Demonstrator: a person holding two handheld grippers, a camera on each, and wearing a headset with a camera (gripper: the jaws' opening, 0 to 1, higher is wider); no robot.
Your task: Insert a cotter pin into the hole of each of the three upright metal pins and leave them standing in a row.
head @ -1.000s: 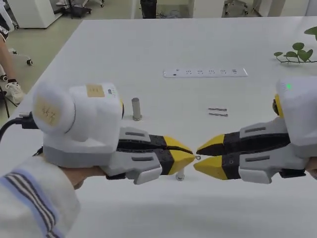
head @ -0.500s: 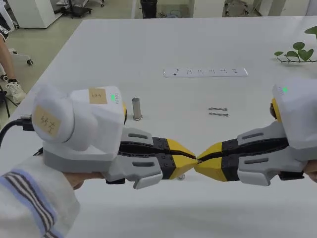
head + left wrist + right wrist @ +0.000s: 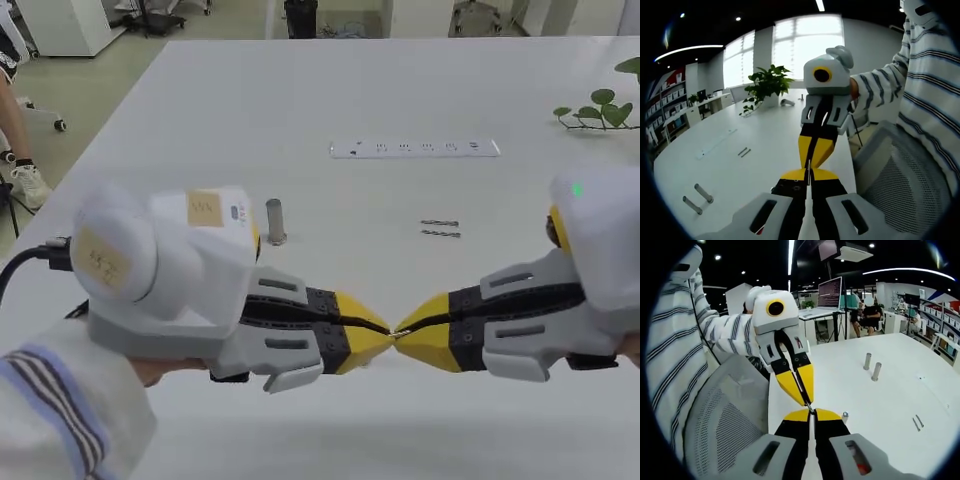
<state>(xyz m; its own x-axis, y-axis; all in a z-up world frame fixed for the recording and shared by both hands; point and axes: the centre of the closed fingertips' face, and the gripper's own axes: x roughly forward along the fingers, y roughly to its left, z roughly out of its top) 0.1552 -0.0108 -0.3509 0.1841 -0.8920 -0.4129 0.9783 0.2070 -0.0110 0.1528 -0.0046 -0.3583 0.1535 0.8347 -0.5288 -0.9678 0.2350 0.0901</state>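
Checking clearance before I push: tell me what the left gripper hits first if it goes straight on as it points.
The right gripper: its shut jaws point straight back at the left gripper, tip to tip, seemingly touching, though depth there is unclear.

White table (image 3: 200,100): metal pin (image 3: 275,220), power strip (image 3: 415,148)

Both closed and level, left claw (image 3: 384,333) and right claw (image 3: 402,335) tip against tip.

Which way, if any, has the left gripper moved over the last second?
Yes. The left gripper has slipped slightly toward the person, away from the upright metal pin.
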